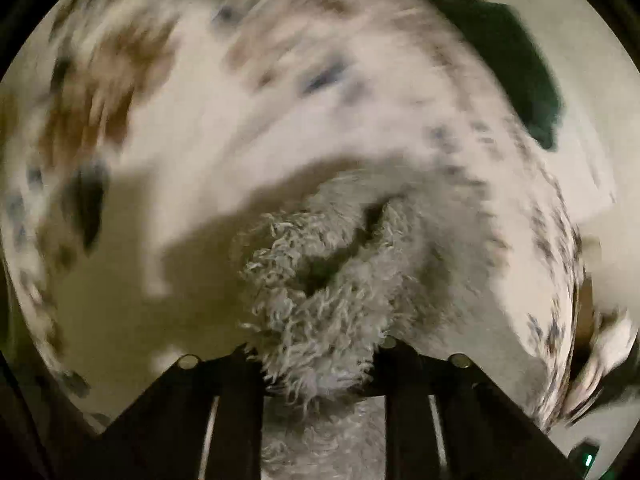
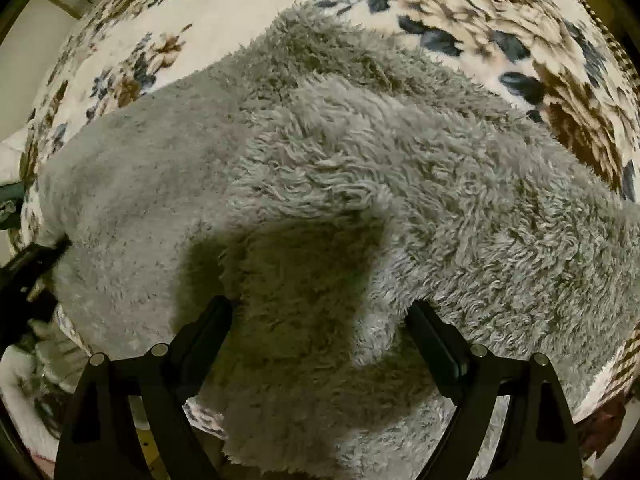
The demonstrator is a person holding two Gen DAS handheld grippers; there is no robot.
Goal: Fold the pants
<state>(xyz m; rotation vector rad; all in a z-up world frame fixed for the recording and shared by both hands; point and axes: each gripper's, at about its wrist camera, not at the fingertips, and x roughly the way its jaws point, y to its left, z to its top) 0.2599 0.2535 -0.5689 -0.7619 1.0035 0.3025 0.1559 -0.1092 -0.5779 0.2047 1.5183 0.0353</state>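
Note:
The pants are grey and fluffy. In the right wrist view the pants (image 2: 340,168) lie spread over a floral blanket (image 2: 520,40), with one layer folded over another. My right gripper (image 2: 320,312) is open just above them, one finger on each side of a fleece fold. In the left wrist view my left gripper (image 1: 318,364) is shut on a bunched end of the pants (image 1: 320,280), held above the blurred blanket (image 1: 180,80). The left gripper also shows at the left edge of the right wrist view (image 2: 36,264), at the pants' far end.
The floral blanket covers a bed-like surface. A dark green object (image 1: 512,64) lies at the upper right of the left wrist view, beyond the blanket edge. A pale wall or floor (image 2: 36,52) shows at the upper left of the right wrist view.

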